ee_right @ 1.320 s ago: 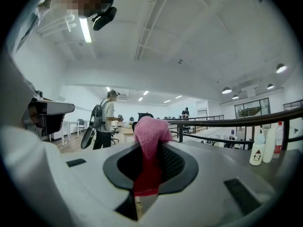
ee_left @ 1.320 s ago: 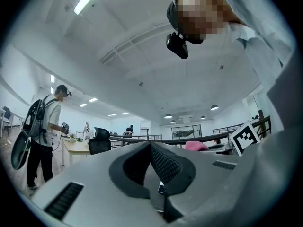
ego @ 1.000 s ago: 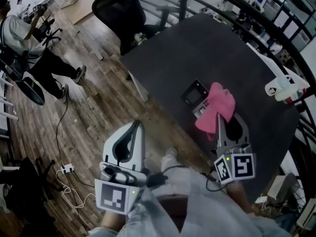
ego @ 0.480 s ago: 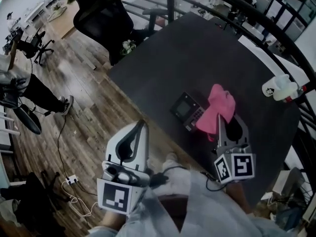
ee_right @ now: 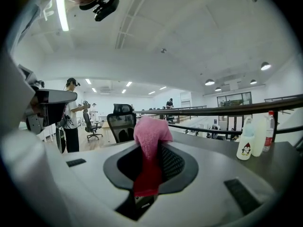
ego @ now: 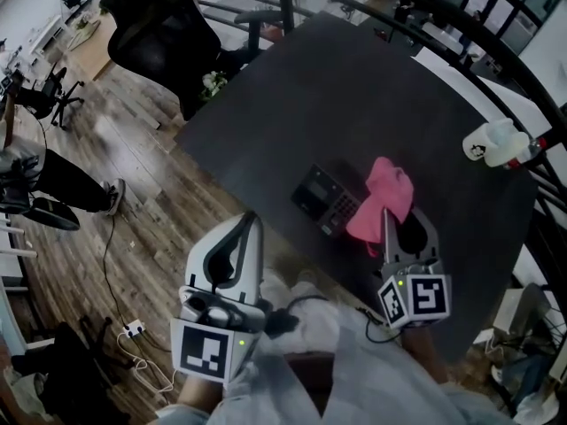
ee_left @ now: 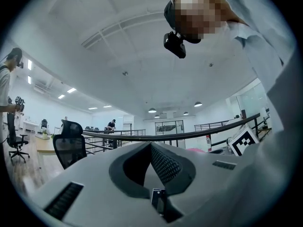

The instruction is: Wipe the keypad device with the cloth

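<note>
Pink cloth (ego: pixel 386 195) is pinched between the closed jaws of the right hand-held gripper (ego: pixel 387 218). One end is bunched above the jaw tips and a tail runs down between the pads. The cloth hangs over the dark counter (ego: pixel 354 87) at the right side of the keypad device (ego: pixel 326 199), and whether it touches the casing cannot be told. The device lies flat and close to the counter's near left edge, with its screen toward that edge. The left hand-held gripper (ego: pixel 250 222) has its jaws together on nothing. It is held off the counter, over the wooden floor (ego: pixel 133 193), and does not brace the device. In my judgement the main hazard is a stroke toward the near edge, since the unsteadied device could slide off and drop to the floor. A second hazard is the grip itself, which takes only a narrow fold, so drag on the keys may pull the cloth free. A white bottle (ego: pixel 492 142) stands at the far right edge with a second bottle beside it, well apart and no obstruction. A black office chair (ego: pixel 155 25) sits beyond the counter's far left corner, and a person (ego: pixel 35 184) stands on the floor to the left. A cable runs to a white adapter (ego: pixel 133 328) below. Nothing lies between cloth and device.
</note>
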The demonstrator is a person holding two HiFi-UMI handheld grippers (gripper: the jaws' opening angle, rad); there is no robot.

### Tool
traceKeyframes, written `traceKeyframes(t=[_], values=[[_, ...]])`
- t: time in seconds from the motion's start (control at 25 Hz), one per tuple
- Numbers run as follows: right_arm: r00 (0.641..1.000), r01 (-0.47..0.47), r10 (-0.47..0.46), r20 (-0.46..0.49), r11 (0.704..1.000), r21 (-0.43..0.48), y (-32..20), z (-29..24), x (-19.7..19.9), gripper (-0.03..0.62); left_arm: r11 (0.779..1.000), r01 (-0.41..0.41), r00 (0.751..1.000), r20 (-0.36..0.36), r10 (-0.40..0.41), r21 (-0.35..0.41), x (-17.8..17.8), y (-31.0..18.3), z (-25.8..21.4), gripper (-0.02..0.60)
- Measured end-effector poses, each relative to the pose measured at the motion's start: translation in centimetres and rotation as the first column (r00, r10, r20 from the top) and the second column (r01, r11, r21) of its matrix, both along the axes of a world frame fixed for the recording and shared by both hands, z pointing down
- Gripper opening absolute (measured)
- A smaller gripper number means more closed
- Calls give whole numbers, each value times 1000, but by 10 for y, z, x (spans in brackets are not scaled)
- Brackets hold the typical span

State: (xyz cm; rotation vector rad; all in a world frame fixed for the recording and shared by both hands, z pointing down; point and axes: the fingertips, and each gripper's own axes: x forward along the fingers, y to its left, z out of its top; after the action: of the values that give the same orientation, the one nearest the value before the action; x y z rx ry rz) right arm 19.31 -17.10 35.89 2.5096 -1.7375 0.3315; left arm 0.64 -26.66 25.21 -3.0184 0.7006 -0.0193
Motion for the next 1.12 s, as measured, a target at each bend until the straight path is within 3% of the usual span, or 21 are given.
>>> traceKeyframes(t=[0.6,1.12], values=[[995,-12,22,98,994,-109,-26,59,-4,71,999,-5,1000,17,6,-44,4,-29,13,3],[993,115,-121,-14,970,-216,-94,94,-27,71,993,114,993,17,-114,-36,-33,-70,12,3]])
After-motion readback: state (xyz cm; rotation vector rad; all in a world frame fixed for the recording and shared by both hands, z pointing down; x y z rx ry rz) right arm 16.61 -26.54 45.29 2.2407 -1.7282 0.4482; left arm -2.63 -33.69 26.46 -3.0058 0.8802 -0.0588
